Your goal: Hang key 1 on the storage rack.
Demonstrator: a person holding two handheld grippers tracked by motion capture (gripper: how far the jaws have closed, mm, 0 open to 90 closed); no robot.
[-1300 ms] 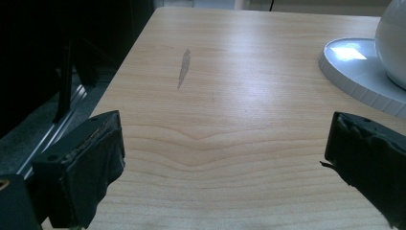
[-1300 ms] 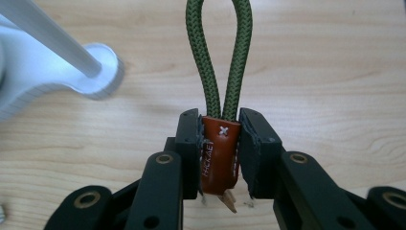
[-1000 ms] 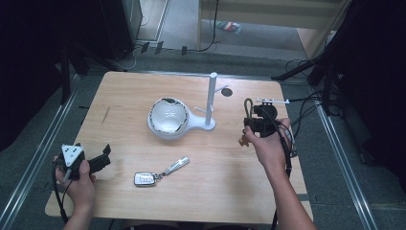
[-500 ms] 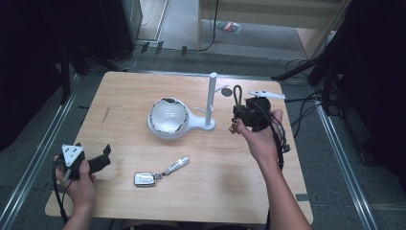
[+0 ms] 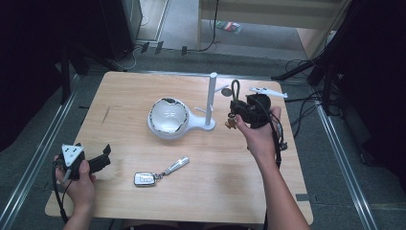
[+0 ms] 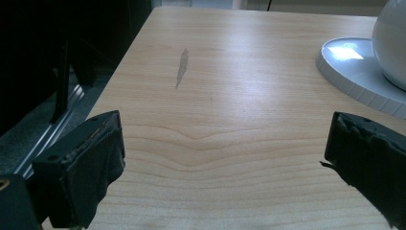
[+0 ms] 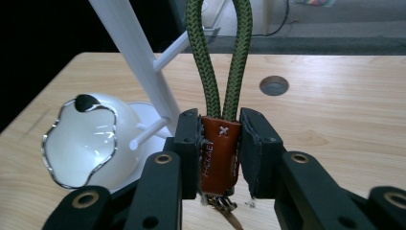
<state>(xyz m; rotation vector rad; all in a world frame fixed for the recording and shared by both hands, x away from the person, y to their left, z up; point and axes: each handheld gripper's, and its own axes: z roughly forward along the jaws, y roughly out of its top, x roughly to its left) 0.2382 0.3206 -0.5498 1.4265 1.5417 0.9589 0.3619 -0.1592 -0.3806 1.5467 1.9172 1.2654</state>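
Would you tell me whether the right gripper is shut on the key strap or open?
Shut: the right gripper clamps the strap's brown leather tab between both pads, green loop standing upright above them.

1. Work surface: a light wooden rectangular table (image 5: 143, 91) with rounded corners, a grey smudge on its left part and a round grey cable port (image 5: 225, 93) near the far edge.
2. Floor: grey carpet (image 5: 182, 28) on all sides of the table.
3. Metal floor rails (image 5: 36, 158) run along the left and right sides.
4. Black cables (image 5: 306, 103) lie on the floor at right.
5. Far side: pale wooden furniture (image 5: 268, 19) under brighter light.
6. Left and right margins are dark.
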